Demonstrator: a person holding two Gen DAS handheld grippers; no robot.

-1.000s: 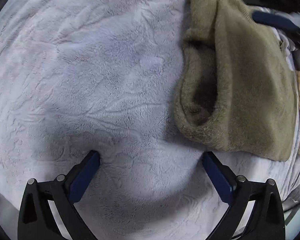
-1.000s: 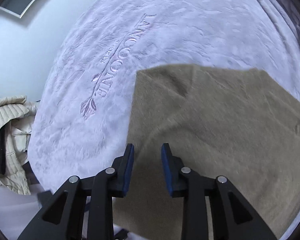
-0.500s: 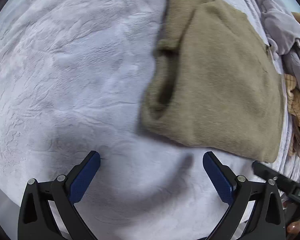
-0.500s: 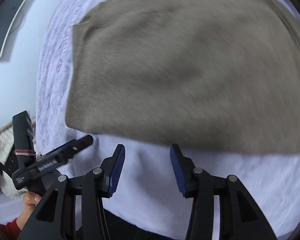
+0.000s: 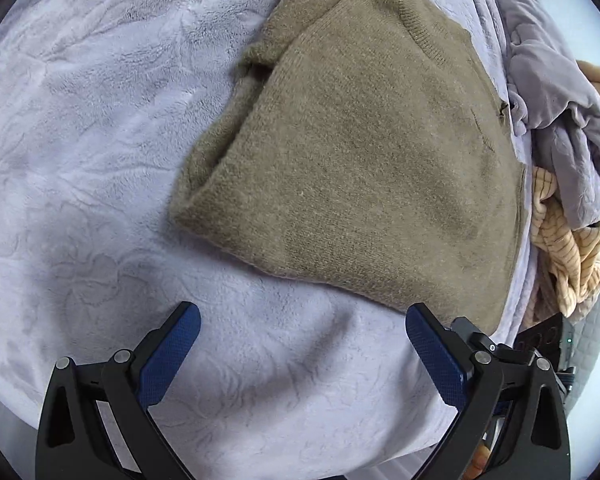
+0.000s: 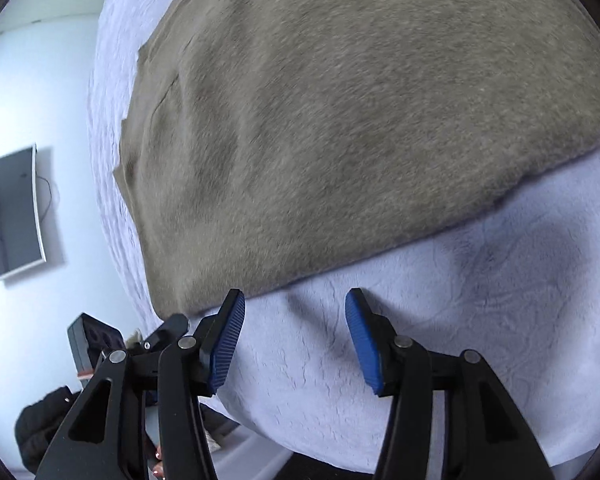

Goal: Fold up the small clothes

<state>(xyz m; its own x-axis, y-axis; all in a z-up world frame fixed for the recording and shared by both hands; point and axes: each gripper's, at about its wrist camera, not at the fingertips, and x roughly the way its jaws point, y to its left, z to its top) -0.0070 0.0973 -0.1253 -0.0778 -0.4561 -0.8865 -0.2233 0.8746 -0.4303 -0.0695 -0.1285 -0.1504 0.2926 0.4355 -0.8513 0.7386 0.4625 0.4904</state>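
My left tongs (image 5: 302, 354) gape empty and my right tongs (image 6: 296, 336) are opening, nothing between them. I'd pinch the sweater (image 5: 364, 152) at its near hem with both, then lift evenly

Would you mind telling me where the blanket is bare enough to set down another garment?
Bare blanket lies left of the folded sweater and along the near edge before both grippers. The right side is crowded: a grey garment and striped cloth are piled there.

- left gripper (image 5: 302, 344): black plastic arms with triangular cut-outs, silver round rivets, blue textured pads
- right gripper (image 6: 294, 328): same black frame, silver rivets, blue ribbed pads
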